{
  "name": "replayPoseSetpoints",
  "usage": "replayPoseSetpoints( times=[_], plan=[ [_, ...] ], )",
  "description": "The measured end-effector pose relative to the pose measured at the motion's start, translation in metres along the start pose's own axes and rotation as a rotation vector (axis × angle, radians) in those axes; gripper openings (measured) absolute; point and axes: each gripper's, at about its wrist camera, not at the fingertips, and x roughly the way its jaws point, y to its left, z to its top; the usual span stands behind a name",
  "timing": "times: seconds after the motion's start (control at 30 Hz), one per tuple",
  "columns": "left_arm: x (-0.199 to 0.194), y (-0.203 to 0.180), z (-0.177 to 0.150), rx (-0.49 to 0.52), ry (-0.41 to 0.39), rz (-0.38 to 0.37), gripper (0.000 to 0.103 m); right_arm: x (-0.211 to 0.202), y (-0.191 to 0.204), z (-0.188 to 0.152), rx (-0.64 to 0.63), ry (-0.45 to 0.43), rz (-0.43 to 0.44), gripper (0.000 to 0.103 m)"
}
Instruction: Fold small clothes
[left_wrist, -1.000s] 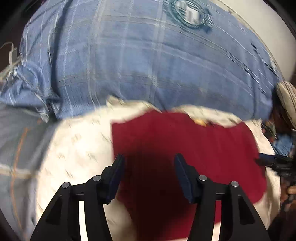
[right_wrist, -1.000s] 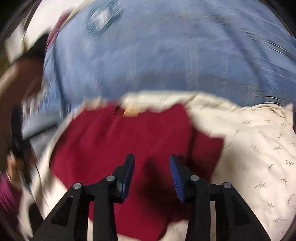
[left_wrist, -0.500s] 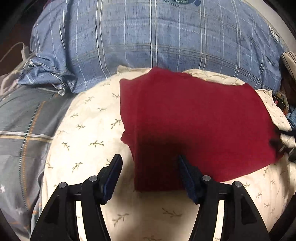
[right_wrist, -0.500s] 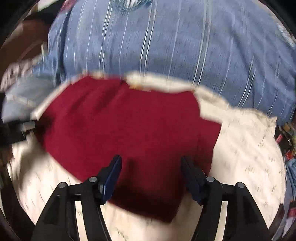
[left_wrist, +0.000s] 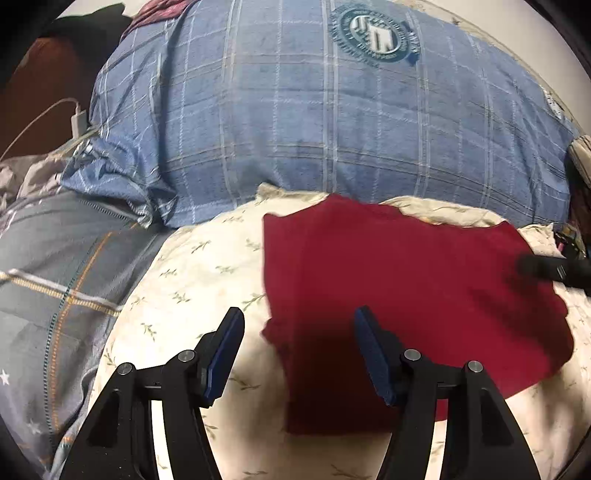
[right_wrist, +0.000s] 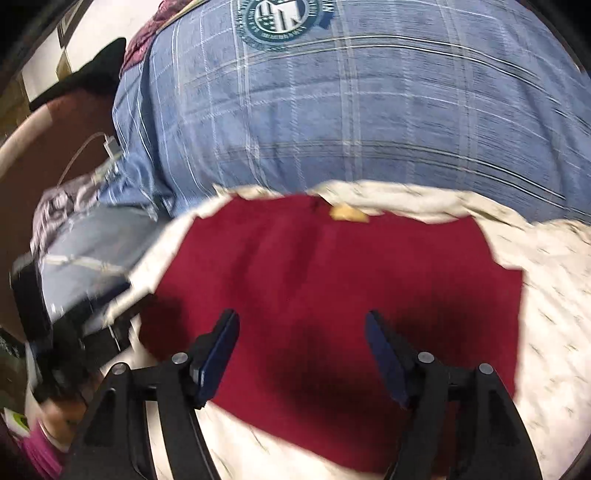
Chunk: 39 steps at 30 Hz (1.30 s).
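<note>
The left gripper (left_wrist: 299, 347) hovers with its jaws apart and empty; the red garment (left_wrist: 406, 295) lies flat on the cream leaf-print pillow (left_wrist: 192, 280), its left edge just ahead, between the fingers. If this gripper closes too deep, it may pinch the pillow cover along with the cloth and drag both. The right gripper (right_wrist: 301, 350), whose jaws have just been opening, stands wide above the garment's middle with nothing between its pads. Gripping there instead of at an edge would likely bunch the fold. The blue plaid pillow (left_wrist: 332, 129) lies beyond.
</note>
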Motion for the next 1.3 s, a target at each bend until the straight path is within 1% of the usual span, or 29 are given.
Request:
replayPoseSetpoints(
  times=[0.1, 0.17, 0.2, 0.27, 0.33, 0.43, 0.5, 0.57, 0.6, 0.67, 0.7, 0.73, 0.77, 0.8, 0.83, 0.87, 0.93, 1.0, 1.07, 1.17, 1.23, 1.3],
  plan=[
    [0.012, 0.015, -0.004, -0.03, 0.029, -0.026, 0.061, 0.03, 0.019, 0.019, -0.047, -0.018, 0.015, 0.072],
    [0.02, 0.026, -0.004, -0.054, 0.056, -0.045, 0.061, 0.055, 0.033, 0.028, -0.071, 0.007, -0.029, 0.072],
    [0.023, 0.03, -0.001, -0.065, 0.062, -0.048, 0.061, 0.064, 0.036, 0.033, -0.063, 0.019, -0.026, 0.071],
    [0.026, 0.036, 0.003, -0.085, 0.062, -0.059, 0.065, 0.08, 0.04, 0.04, -0.021, 0.055, 0.02, 0.071],
    [0.029, 0.043, 0.006, -0.112, 0.08, -0.088, 0.065, 0.097, 0.047, 0.052, 0.021, 0.082, 0.061, 0.071],
    [0.033, 0.047, 0.008, -0.133, 0.098, -0.113, 0.065, 0.114, 0.061, 0.064, 0.025, 0.102, 0.075, 0.071],
    [0.034, 0.049, 0.009, -0.139, 0.102, -0.115, 0.066, 0.127, 0.07, 0.071, 0.023, 0.131, 0.082, 0.071],
    [0.036, 0.049, 0.01, -0.143, 0.102, -0.113, 0.066, 0.143, 0.078, 0.076, 0.033, 0.179, 0.096, 0.071],
    [0.037, 0.049, 0.01, -0.143, 0.102, -0.114, 0.066, 0.151, 0.082, 0.078, 0.029, 0.199, 0.088, 0.071],
    [0.038, 0.05, 0.01, -0.149, 0.105, -0.119, 0.066, 0.165, 0.089, 0.08, 0.002, 0.24, 0.033, 0.071],
    [0.039, 0.05, 0.01, -0.155, 0.109, -0.123, 0.066, 0.172, 0.09, 0.08, -0.01, 0.253, 0.002, 0.062],
    [0.039, 0.052, 0.01, -0.16, 0.112, -0.126, 0.066, 0.178, 0.09, 0.079, -0.018, 0.267, -0.023, 0.04],
    [0.039, 0.052, 0.01, -0.165, 0.113, -0.128, 0.066, 0.181, 0.089, 0.079, -0.025, 0.273, -0.042, 0.028],
    [0.039, 0.053, 0.01, -0.17, 0.115, -0.127, 0.066, 0.181, 0.086, 0.078, -0.032, 0.26, -0.053, 0.011],
    [0.04, 0.054, 0.011, -0.178, 0.118, -0.131, 0.066, 0.178, 0.084, 0.078, -0.025, 0.234, -0.037, 0.007],
    [0.039, 0.055, 0.011, -0.183, 0.121, -0.133, 0.066, 0.172, 0.084, 0.079, -0.025, 0.21, -0.016, 0.007],
    [0.04, 0.056, 0.011, -0.194, 0.124, -0.134, 0.066, 0.166, 0.09, 0.081, -0.05, 0.18, -0.014, 0.006],
    [0.041, 0.055, 0.011, -0.196, 0.128, -0.132, 0.066, 0.16, 0.099, 0.086, -0.069, 0.155, 0.007, 0.006],
    [0.041, 0.055, 0.012, -0.195, 0.124, -0.13, 0.066, 0.164, 0.105, 0.09, -0.079, 0.158, 0.021, 0.006],
    [0.043, 0.054, 0.011, -0.194, 0.126, -0.125, 0.066, 0.185, 0.103, 0.084, -0.072, 0.216, 0.002, 0.006],
    [0.044, 0.055, 0.011, -0.199, 0.128, -0.125, 0.066, 0.192, 0.102, 0.08, -0.075, 0.229, 0.012, 0.007],
    [0.046, 0.055, 0.011, -0.2, 0.132, -0.126, 0.068, 0.185, 0.1, 0.078, -0.076, 0.196, 0.043, 0.015]
  ],
)
